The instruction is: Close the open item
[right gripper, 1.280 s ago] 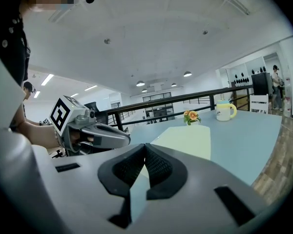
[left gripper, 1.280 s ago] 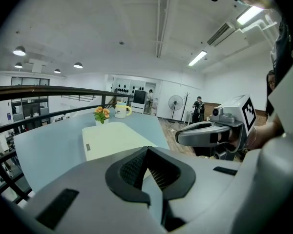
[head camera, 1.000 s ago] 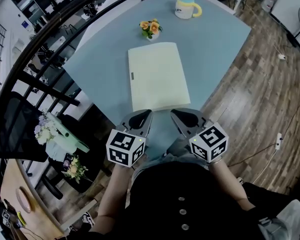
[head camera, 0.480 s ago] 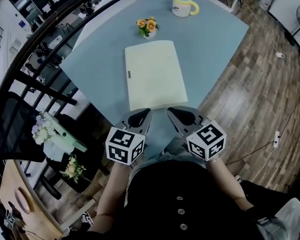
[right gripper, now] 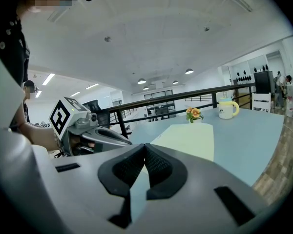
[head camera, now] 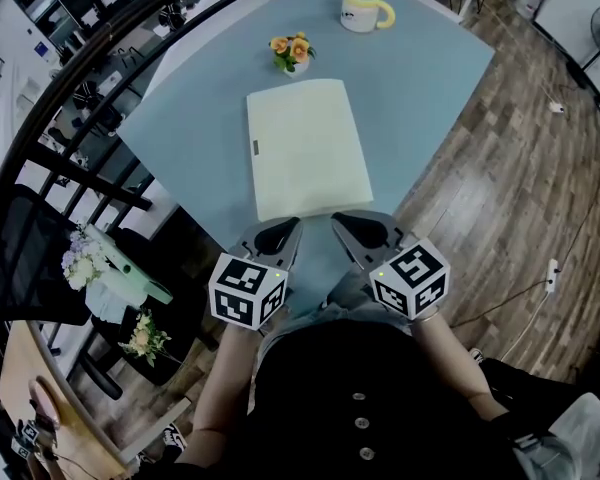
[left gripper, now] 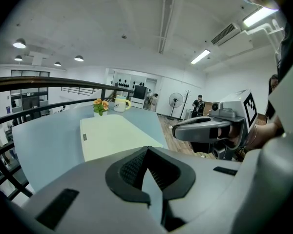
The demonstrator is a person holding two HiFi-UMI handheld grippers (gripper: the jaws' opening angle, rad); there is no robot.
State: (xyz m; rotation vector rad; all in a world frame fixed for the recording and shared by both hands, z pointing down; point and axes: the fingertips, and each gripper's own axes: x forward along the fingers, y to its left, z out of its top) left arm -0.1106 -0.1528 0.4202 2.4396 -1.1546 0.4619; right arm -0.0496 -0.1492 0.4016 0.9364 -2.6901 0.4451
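The left gripper [left gripper: 146, 151] has its ribbed pads pressed together with nothing between them, and the right gripper [right gripper: 145, 149] is the same, jaws together and empty. Both are held side by side close to the person's body, at the near corner of the table [head camera: 430, 78], tips aimed forward and slightly down. The task's thing, a pale yellow-green folder [head camera: 305, 148], lies flat in the middle of the table, just beyond the tips and touched by neither. It reads as one flat slab with a small tab on its left edge, and no leaf stands up or lies spread beside it. So I judge the closing done, or at least no closing step in hand. If a cover does need pressing flat, the next move calls for a reach forward over the near edge, with a shut jaw tip laid on top rather than a pinch. The table is matte blue-grey. A small pot of orange flowers [head camera: 292, 52] stands just past the folder's far edge, and a yellow-handled mug [head camera: 364, 10] stands farther back. Around it run a wood-plank floor [head camera: 520, 168] and a black railing [right gripper: 185, 95], under a white ceiling with strip lights.
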